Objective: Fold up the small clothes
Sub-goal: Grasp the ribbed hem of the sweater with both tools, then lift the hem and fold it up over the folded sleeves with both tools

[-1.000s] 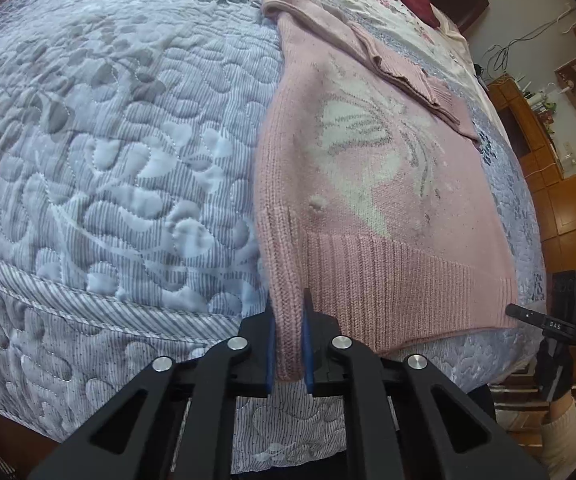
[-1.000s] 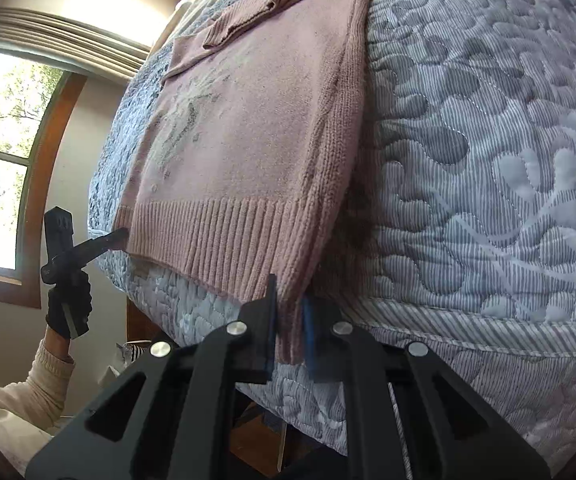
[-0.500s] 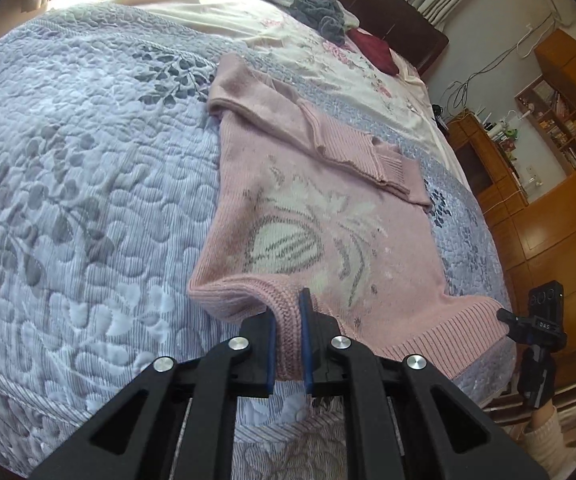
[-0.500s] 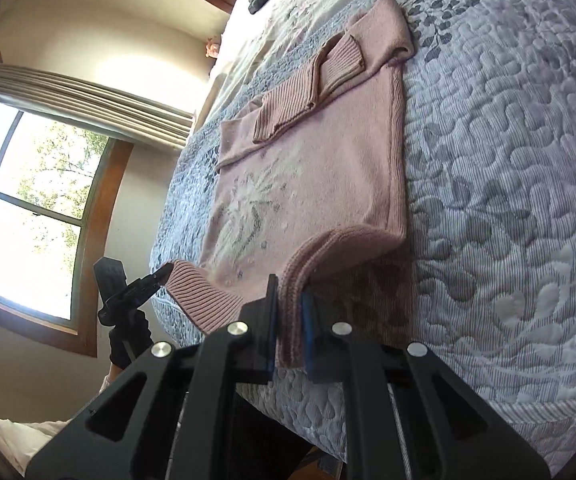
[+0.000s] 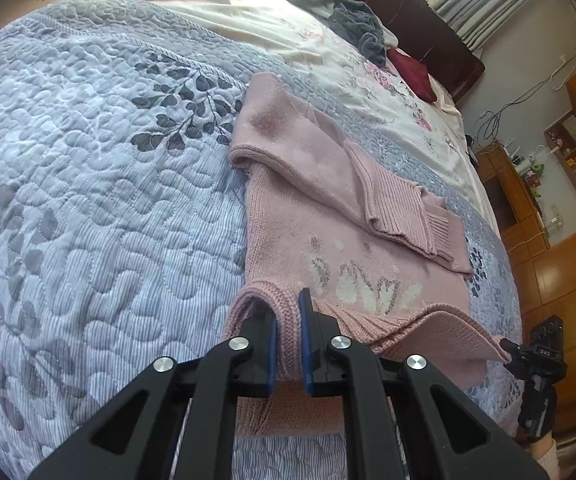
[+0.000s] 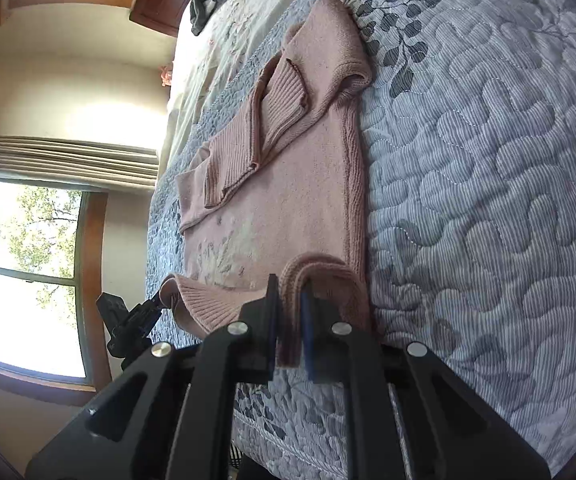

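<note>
A pink knit sweater (image 5: 320, 216) with a white and grey flower pattern lies on the quilted bed, both sleeves folded across its chest. My left gripper (image 5: 287, 312) is shut on one corner of the ribbed hem, lifted off the quilt. In the right wrist view the same sweater (image 6: 288, 184) stretches away from me, and my right gripper (image 6: 288, 300) is shut on the other hem corner. The hem curls up and over the lower body of the sweater between the two grippers. Each gripper shows in the other's view at the far hem corner.
A blue-grey quilt (image 5: 88, 200) covers the bed around the sweater. Further up lie a floral sheet (image 5: 368, 72), a dark grey garment (image 5: 352, 24) and a dark red cloth (image 5: 412, 74). Wooden shelves (image 5: 568, 152) stand at the right; a window (image 6: 28, 272) lies beyond the bed's side.
Both grippers have raised the hem from the bed's front edge and carried it forward over the sweater's body, toward the folded sleeves. The bottom of the sweater now curls over itself.
</note>
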`<state>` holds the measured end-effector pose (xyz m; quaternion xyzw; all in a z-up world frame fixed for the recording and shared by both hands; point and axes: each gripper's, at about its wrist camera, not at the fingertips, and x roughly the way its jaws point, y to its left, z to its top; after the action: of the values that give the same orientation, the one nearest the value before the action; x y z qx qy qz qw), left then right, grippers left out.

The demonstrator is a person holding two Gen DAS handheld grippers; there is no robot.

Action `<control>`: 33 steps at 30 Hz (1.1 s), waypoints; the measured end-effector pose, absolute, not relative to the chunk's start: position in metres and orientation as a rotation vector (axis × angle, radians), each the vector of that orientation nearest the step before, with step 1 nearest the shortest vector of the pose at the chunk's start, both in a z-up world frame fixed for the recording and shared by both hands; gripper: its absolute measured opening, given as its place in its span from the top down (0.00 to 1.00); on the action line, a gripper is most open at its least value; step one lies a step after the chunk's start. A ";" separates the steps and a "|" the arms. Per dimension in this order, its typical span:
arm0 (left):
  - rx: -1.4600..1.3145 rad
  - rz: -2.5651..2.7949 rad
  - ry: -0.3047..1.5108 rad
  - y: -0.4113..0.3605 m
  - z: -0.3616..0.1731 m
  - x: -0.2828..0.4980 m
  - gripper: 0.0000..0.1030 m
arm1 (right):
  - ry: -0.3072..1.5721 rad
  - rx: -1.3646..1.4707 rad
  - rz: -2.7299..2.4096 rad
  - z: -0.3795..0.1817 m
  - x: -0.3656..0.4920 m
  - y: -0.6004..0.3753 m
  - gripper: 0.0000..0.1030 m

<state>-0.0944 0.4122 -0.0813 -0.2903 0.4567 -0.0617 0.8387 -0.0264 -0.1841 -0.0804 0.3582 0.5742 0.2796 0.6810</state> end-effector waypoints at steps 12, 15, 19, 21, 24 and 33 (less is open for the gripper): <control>-0.725 -0.148 1.020 0.425 -0.106 -0.070 0.84 | 1.368 0.883 0.596 -0.113 0.010 -0.187 0.80; -0.733 -0.149 0.998 0.431 -0.097 -0.077 0.67 | 1.334 0.839 0.572 -0.106 0.011 -0.199 0.55; -0.667 -0.120 0.936 0.440 -0.079 -0.086 0.57 | 1.307 0.761 0.551 -0.096 0.010 -0.207 0.54; -0.589 -0.121 0.936 0.435 -0.074 -0.084 0.56 | 1.291 0.683 0.552 -0.089 0.009 -0.205 0.54; -0.487 -0.145 0.958 0.423 -0.072 -0.075 0.56 | 1.274 0.570 0.560 -0.078 0.009 -0.189 0.54; -0.244 -0.167 1.014 0.381 -0.084 -0.045 0.52 | 1.229 0.254 0.651 -0.060 0.011 -0.127 0.54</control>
<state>-0.0453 0.3809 -0.0839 -0.1166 0.4836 -0.0797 0.8638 0.0115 -0.1267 -0.0595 0.1169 0.5645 0.2988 0.7605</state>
